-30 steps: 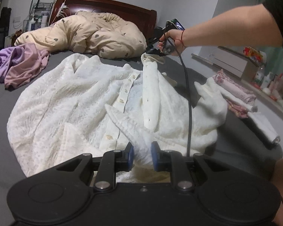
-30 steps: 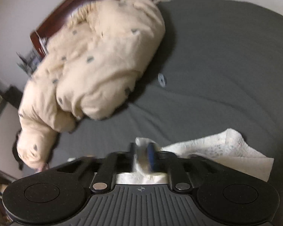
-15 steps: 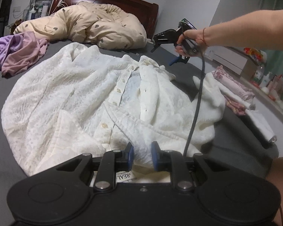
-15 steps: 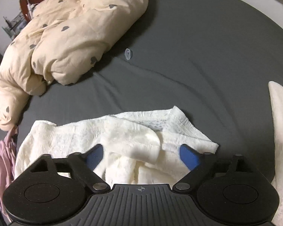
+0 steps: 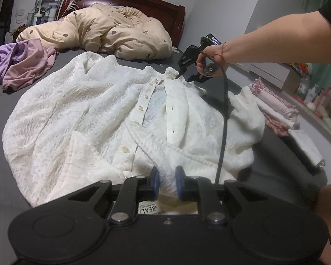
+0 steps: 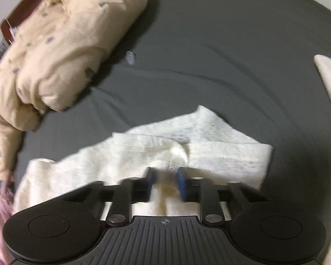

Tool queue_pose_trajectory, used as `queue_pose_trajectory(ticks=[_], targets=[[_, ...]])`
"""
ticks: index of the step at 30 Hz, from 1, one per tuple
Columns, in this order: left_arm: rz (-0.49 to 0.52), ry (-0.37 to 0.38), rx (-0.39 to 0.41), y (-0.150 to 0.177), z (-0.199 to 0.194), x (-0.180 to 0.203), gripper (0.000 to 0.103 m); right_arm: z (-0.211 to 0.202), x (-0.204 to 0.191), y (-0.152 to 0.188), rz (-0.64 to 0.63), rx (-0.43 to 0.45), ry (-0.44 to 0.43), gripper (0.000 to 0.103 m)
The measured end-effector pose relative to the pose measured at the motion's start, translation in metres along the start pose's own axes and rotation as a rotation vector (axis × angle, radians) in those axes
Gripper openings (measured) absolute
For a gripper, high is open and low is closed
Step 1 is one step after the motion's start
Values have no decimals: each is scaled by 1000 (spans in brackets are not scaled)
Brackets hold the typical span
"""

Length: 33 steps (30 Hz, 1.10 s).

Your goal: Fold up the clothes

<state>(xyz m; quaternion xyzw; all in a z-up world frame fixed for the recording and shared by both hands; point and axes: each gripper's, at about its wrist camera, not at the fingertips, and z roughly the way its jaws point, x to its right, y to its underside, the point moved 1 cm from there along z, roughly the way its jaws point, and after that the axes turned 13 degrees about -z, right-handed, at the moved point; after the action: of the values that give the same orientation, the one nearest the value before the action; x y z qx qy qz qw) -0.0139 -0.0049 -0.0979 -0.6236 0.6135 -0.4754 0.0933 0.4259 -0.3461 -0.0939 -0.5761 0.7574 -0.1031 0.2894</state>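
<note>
White buttoned shirt [image 5: 94,119] lies front-up on the bed [image 5: 2,176], spread wide. Its long axis is the button placket, running from the left tool [image 5: 167,182] at the near end — brand label just under the pads — away to the right tool [image 5: 180,75] at the far end.

Left tool: jaws nearly together and closing a touch, pinching a ridge of shirt fabric between the blue pads. Right tool [image 6: 166,182]: shut, a small fold of the far edge between its pads in the right wrist view; that frame is motion-blurred, so how deep the bite goes I can't tell.

Key relation — both tools sit on the same centre line at opposite ends, so the cloth between them is a straight span. Right tool is the one at the far edge; the left is anchored near the person. My read: next move is a lengthwise fold or a tensioning pull along that axis.

Surface: dark grey sheet, soft, lightly creased — it'll drag on the knit.

Room: beige duvet [image 5: 103,33] against a wood headboard [image 5: 130,0], purple clothes [image 5: 22,61] far left, folded stack [image 5: 275,108] on the right, a cable [image 5: 224,119] trailing across the shirt.
</note>
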Motion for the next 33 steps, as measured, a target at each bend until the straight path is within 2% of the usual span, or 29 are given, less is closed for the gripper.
queue_pose_trajectory(ticks=[5,11,14,19,22,25,27,30,31,32,33], targets=[[-3,-12,14,1,0,-1,11,-5,-22,-11,-47,35,-53,3],[-49,-34,42,-5,-5,-9,11,1,-67,-22,-85,81,-154,3],[-40,-66,65,-10,-10,-10,10,7,-87,-22,-99,124,-111,4],[-23,-104,67,-13,-16,-8,10,15,-92,-19,-129,44,-106,8],[-11,-105,60,-12,-19,-5,10,-6,-86,-15,-198,55,-85,9],[35,-97,81,-8,-27,3,10,-39,-79,2,-330,21,-74,10],[84,-90,108,-4,-34,11,10,-65,-67,23,-381,-7,-114,11],[164,-83,151,4,-45,24,10,-107,-47,71,-401,-70,-251,13],[201,-79,171,7,-49,30,10,-122,-42,93,-420,-98,-304,23],[241,-78,193,10,-53,36,10,-135,-39,117,-434,-126,-351,46],[283,-80,210,14,-56,42,10,-147,-36,140,-444,-153,-392,60]])
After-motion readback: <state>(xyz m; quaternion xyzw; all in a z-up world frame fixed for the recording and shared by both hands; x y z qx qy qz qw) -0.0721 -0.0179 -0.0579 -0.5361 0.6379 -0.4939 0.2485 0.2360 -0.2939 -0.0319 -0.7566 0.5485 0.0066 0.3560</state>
